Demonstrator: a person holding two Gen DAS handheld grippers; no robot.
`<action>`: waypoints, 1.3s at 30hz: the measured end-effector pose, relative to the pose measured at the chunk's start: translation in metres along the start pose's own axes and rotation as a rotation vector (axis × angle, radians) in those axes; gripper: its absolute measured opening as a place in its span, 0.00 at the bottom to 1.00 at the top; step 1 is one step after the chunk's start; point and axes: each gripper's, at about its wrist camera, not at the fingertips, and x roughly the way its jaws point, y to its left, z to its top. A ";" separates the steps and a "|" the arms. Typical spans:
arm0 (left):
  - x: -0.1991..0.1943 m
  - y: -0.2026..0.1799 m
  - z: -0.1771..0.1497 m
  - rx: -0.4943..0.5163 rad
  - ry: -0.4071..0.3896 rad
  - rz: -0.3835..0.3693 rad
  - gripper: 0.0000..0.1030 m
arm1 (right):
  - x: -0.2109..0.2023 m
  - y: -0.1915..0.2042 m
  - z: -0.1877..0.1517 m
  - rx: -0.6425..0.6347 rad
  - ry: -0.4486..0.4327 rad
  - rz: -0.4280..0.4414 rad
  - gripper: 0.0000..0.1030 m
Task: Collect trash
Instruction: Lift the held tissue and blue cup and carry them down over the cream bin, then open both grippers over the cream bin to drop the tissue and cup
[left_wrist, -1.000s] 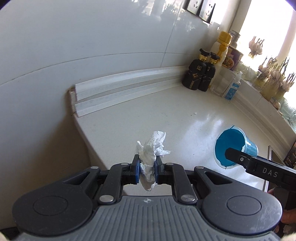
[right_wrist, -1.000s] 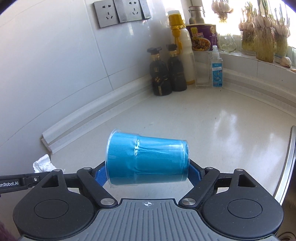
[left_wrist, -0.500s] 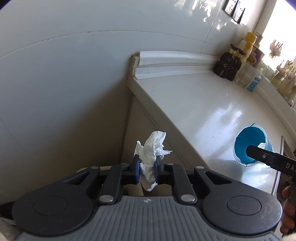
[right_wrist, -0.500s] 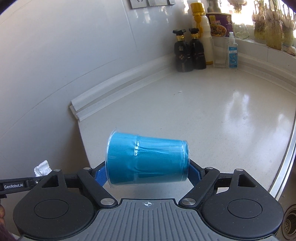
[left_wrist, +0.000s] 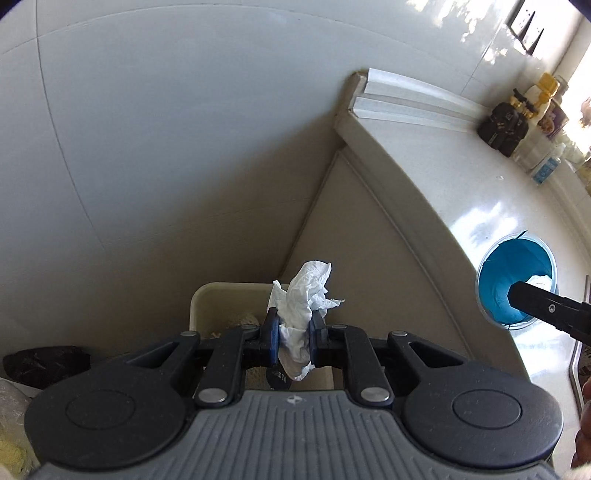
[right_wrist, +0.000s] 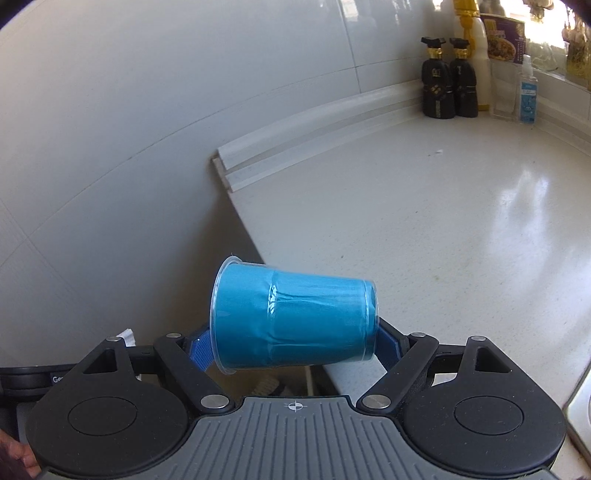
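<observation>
Here the left gripper (left_wrist: 291, 336) has its jaws clamped on a crumpled white tissue (left_wrist: 301, 306), which sticks up above the blue pads and hangs a little below them. It is off the tabletop (left_wrist: 480, 177), past its left end, and directly over an open beige bin (left_wrist: 207, 299) that stands on the floor in the corner between the tiled wall (left_wrist: 166, 129) and the cabinet side (left_wrist: 354, 236). A black bag (left_wrist: 44, 363) lies just left of the bin. The right gripper (right_wrist: 295, 343) has its jaws set wide and clamped on a blue plastic cup (right_wrist: 295, 317), held on its side with the rim to the left and the base to the right; one finger reaches into the mouth of the cup in the left wrist view. The cup hangs at the left end of the tabletop, over its edge. At the far right corner of the tabletop stand two dark bottles (right_wrist: 448, 79), a white bottle with a yellow cap (right_wrist: 471, 48) and a clear sanitiser bottle (right_wrist: 526, 92).
</observation>
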 end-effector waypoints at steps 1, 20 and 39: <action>0.001 0.003 -0.002 -0.004 0.007 0.003 0.13 | 0.002 0.004 -0.003 -0.005 0.011 0.005 0.82; 0.046 0.064 -0.035 -0.002 0.160 0.047 0.13 | 0.080 0.063 -0.064 -0.078 0.201 0.053 0.82; 0.137 0.090 -0.037 0.033 0.256 -0.001 0.15 | 0.219 0.055 -0.109 -0.040 0.423 0.004 0.82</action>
